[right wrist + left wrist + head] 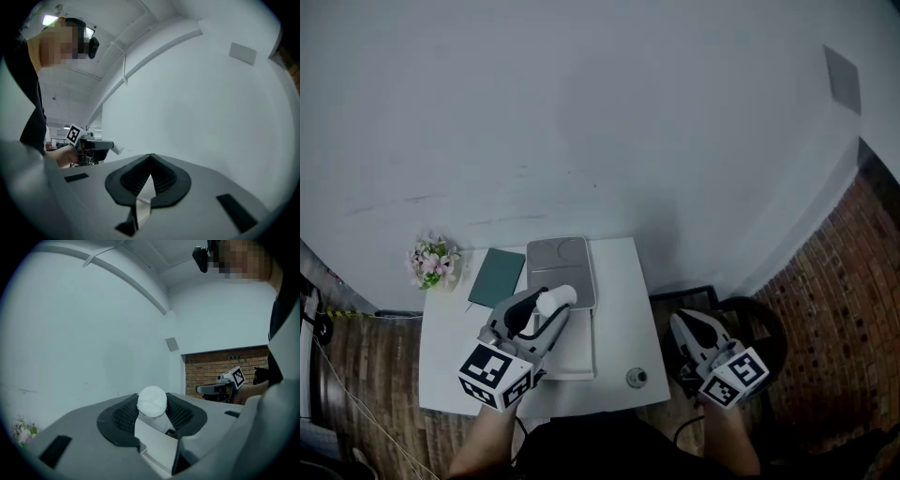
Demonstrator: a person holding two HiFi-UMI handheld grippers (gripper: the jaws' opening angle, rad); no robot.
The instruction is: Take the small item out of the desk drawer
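— Front edge?
— Small round object (636, 377), near the desk's (445, 347) front-right corner.
— Task item?
— White cylinder (559, 298), clamped between the left gripper (542, 305) pads above desk centre, over a white box (577, 352). Long axis along the jaws, round end outward.
— Right gripper (679, 322)?
— Beyond the right edge; jaws together, empty.
— Rear-left corner?
— Green notebook (496, 277), flowers (433, 261).

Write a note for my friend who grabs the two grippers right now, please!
Left gripper: shut on the small white item, held up above the desk.
Right gripper: shut, empty, beside the desk's right edge.
Done: item is out and gripped.
Left: probably set it on the desk; what looks like the drawer stands pulled out in front of the gray box.
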